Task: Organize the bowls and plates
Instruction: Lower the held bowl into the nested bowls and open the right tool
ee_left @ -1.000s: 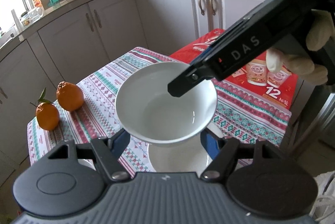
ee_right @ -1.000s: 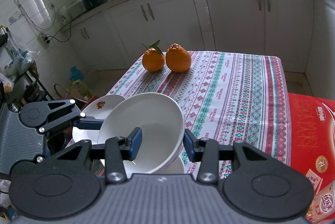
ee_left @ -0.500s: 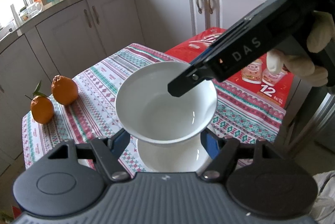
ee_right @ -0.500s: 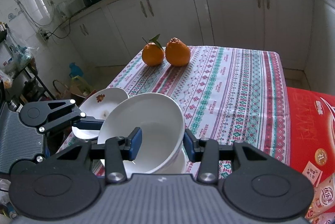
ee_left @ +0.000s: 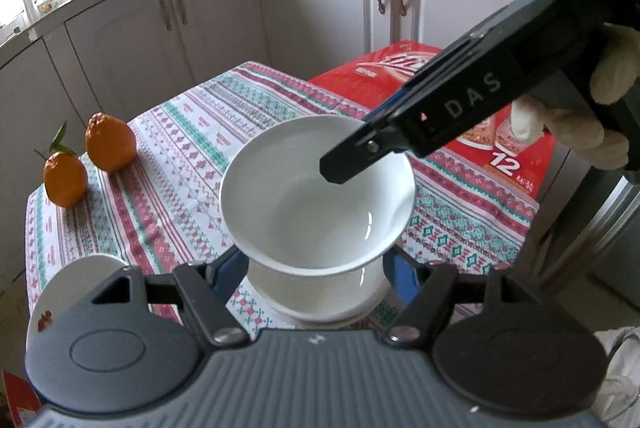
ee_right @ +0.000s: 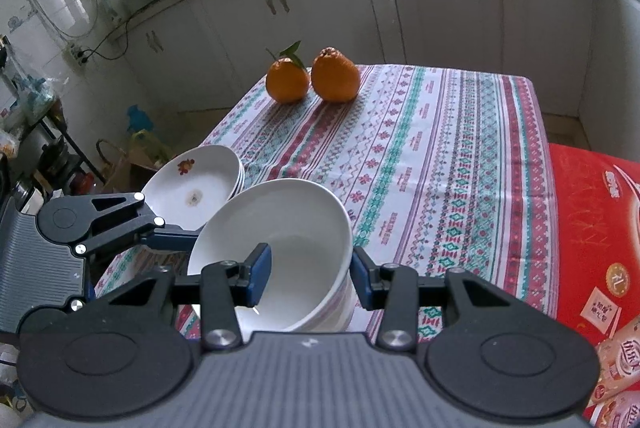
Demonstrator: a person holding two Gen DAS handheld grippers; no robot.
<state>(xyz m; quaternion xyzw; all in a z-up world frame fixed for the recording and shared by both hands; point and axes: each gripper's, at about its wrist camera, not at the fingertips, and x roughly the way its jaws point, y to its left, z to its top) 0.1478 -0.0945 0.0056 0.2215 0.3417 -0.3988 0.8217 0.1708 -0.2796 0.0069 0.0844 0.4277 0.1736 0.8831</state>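
Listing what you are working with, largest first:

1. Table (ee_right: 460,156), under a striped cloth. It is carrying all the crockery. The cloth is likely giving some grip under glazed feet.

2. Box (ee_right: 592,228), red, lying at the table's right edge. It is playing no part in the job.

3. Left gripper (ee_left: 314,270). Its jaws are clenching the bowl's lower wall from both sides, just under the flare.

4. Right gripper (ee_right: 308,282). It is standing released, straddling the bowl's near rim. One pad (ee_right: 258,280) is hanging inside, clear of the wall, and the other is sitting outside. Whether the outer one is touching, you cannot tell.

5. Bowl (ee_left: 304,196), plain white and deep, near the table's front edge. It is tilting a little over item 6. Whether it is seated in it or hanging just above is not showing. You are probably handling glazed ceramic, which is stiff, fairly heavy, slick and easily chipped. The narrow waist below the flare is offering the surest hold. A pinch across the rim wall is the alternative, though less secure.

6. Lower bowl (ee_left: 320,296), white, resting on the cloth directly beneath. Rim-to-rim knocks are the risk while you are nesting.

7. Plates (ee_right: 192,188), a short stack with a flower mark, sitting at the table's left edge, near the bowls.

8. Oranges (ee_right: 288,84), two, side by side at the far end, well apart from the crockery.
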